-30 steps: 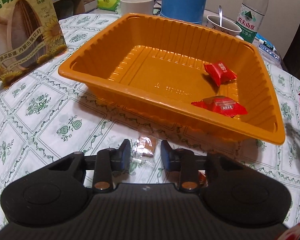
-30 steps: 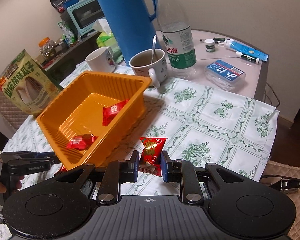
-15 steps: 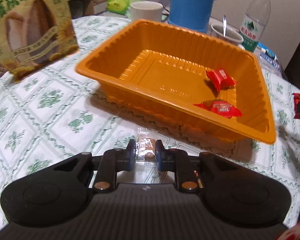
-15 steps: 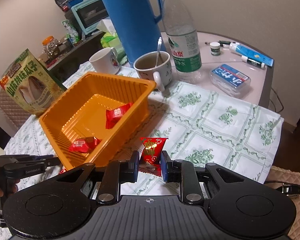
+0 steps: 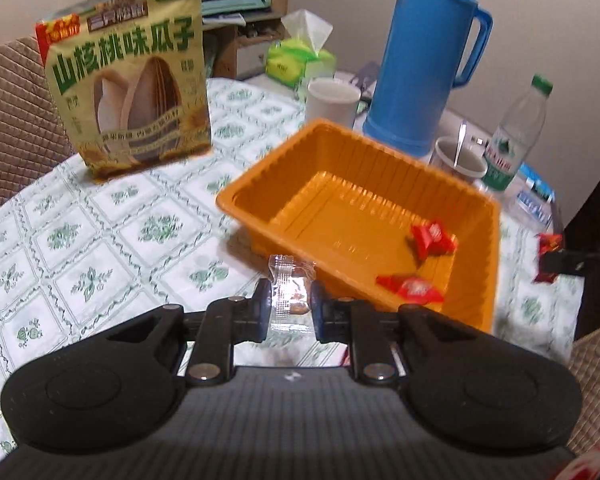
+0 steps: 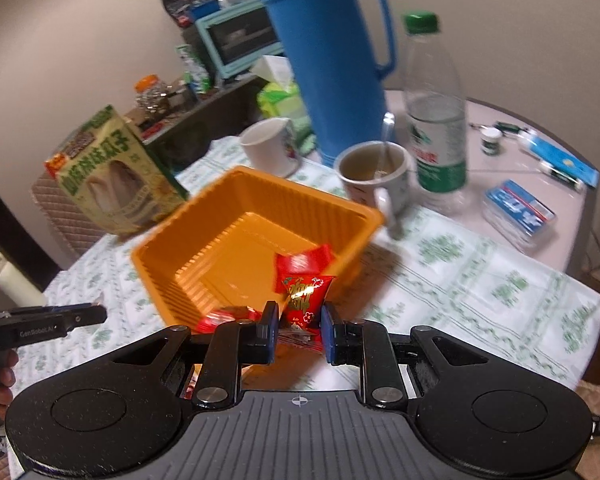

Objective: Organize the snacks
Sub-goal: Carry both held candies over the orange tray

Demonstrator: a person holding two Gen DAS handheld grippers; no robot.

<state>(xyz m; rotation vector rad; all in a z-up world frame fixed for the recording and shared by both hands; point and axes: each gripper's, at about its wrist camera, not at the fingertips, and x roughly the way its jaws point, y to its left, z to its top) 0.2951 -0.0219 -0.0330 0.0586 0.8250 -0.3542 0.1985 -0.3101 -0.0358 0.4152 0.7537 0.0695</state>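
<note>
An orange plastic tray (image 5: 352, 148) stands on the patterned tablecloth and holds two red wrapped candies (image 5: 432, 238) (image 5: 410, 289). My left gripper (image 5: 289, 306) is shut on a clear-wrapped candy (image 5: 289, 288), held above the cloth just before the tray's near-left wall. My right gripper (image 6: 299, 325) is shut on a red candy with gold print (image 6: 305, 296), held over the near corner of the tray (image 6: 204, 196). The right gripper's fingers with the red candy also show at the right edge of the left wrist view (image 5: 548, 258).
A sunflower seed bag (image 5: 128, 96) stands at the back left. Behind the tray are a white mug (image 5: 332, 102), a blue thermos (image 5: 420, 52), a cup with a spoon (image 5: 458, 156) and a water bottle (image 5: 516, 136). Small boxes and tubes (image 6: 520, 210) lie at the far right.
Both grippers rose with their candies. The left one lifted the clear candy off the cloth and pulled back; the right one moved over the tray's corner.
</note>
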